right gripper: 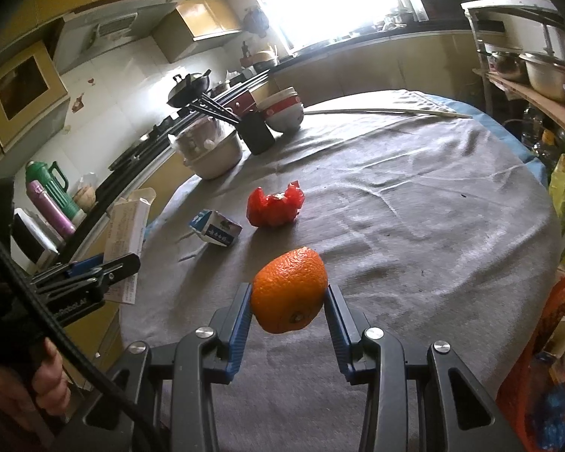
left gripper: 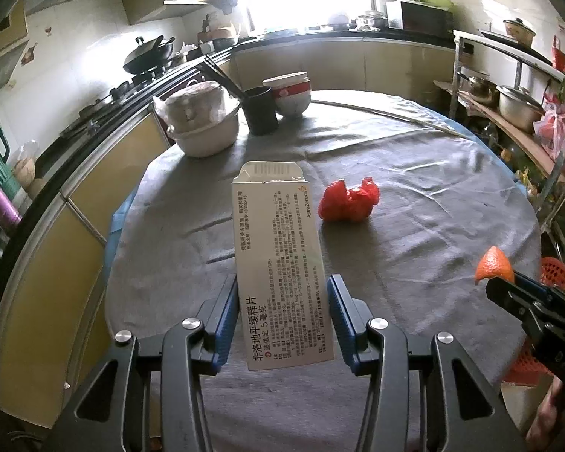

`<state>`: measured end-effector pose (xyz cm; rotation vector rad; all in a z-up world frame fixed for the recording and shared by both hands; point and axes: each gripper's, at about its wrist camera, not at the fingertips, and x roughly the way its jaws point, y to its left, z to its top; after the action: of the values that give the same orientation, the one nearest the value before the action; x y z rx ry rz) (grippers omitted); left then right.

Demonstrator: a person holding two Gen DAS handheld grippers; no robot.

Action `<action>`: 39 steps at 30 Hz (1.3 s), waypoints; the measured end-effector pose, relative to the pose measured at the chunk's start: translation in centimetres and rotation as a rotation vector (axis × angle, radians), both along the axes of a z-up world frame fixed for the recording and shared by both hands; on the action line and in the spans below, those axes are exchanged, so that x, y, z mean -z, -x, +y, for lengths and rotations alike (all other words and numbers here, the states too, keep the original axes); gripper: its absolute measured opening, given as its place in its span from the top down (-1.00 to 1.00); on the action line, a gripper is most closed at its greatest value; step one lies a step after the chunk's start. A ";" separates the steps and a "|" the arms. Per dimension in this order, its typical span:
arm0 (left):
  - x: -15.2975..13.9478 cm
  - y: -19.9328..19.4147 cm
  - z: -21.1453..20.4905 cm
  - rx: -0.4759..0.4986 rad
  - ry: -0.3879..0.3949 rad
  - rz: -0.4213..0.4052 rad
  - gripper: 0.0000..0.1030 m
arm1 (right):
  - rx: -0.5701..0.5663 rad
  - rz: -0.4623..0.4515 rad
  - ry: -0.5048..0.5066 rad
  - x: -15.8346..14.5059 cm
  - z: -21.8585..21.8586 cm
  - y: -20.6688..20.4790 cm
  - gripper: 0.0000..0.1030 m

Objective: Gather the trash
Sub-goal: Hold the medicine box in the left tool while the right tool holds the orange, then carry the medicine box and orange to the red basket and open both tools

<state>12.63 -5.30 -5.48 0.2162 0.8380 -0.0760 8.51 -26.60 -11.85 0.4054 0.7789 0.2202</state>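
Left gripper [left gripper: 280, 324]: jaws pinch a tall white cardboard medicine box with printed text [left gripper: 278, 260] by its long side walls, low on the box, so the open flap end points away from the hand. The box is clear of the grey cloth-covered round table [left gripper: 414, 196]. A low side grip looks chosen to keep the light carton from folding.

Right gripper [right gripper: 288, 314]: blue pads pressed to both flanks of a round piece of orange peel [right gripper: 288, 290], stem scar facing the camera, held above the cloth. Probably a hollow shell rather than whole fruit (the left wrist view shows a pointed, torn edge [left gripper: 493, 263]).

Both pieces of trash are in hand, off the table. The likely destination is the red mesh plastic basket [right gripper: 546, 324] at the table's right edge, which already holds scraps.

Left on the table: a crumpled red plastic bag [right gripper: 275, 207] near the middle, and a small blue-and-white carton [right gripper: 216, 228] lying on its side just beside it.

Differences between views:
- That small carton shows only in the right wrist view; in the left it sits behind the held box.
- Basket contents are visible from the right only.
- The box's print reads clearly from the left; from the right it is a pale edge-on slab [right gripper: 126, 233].
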 end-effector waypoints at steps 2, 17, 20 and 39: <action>-0.1 0.1 -0.3 0.006 -0.004 -0.004 0.06 | 0.005 -0.002 -0.005 -0.1 -0.3 0.2 0.19; -0.4 0.8 -3.3 0.070 -0.034 -0.013 0.06 | 0.055 -0.011 -0.023 -0.3 -2.6 1.4 0.19; -0.3 0.8 -4.0 0.086 -0.038 -0.009 0.06 | 0.068 -0.008 -0.029 -0.1 -3.2 1.6 0.19; -0.4 1.4 -8.5 0.185 -0.088 -0.016 0.06 | 0.171 -0.012 -0.056 0.2 -7.6 3.6 0.19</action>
<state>11.25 -13.77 -5.12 0.3769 0.8046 -0.2106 4.91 -34.21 -12.03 0.5208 0.7227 0.0842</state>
